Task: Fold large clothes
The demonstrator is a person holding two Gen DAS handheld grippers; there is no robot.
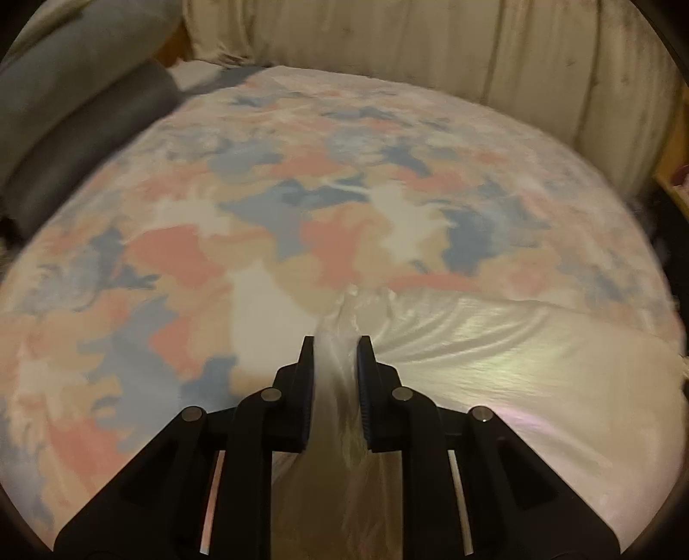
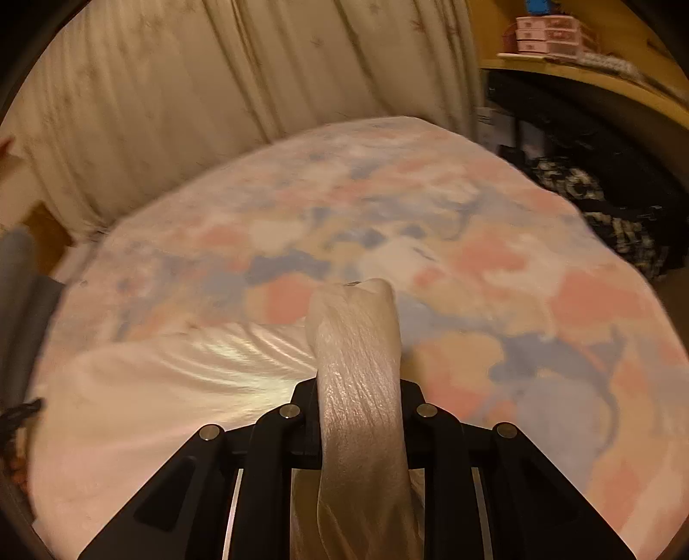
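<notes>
A large pale, shiny garment lies spread on a bed over a bedspread patterned in pink, blue and tan. My left gripper is shut on a bunched ridge of the garment's edge, and creases fan out to the right from the pinch. In the right wrist view the same garment stretches to the left. My right gripper is shut on a thick roll of its fabric. That roll drapes over the fingers and hides their tips.
A cream curtain hangs behind the bed. Grey cushions lie at its far left. Beyond the bed's right edge are a dark patterned cloth and a wooden shelf with pink boxes.
</notes>
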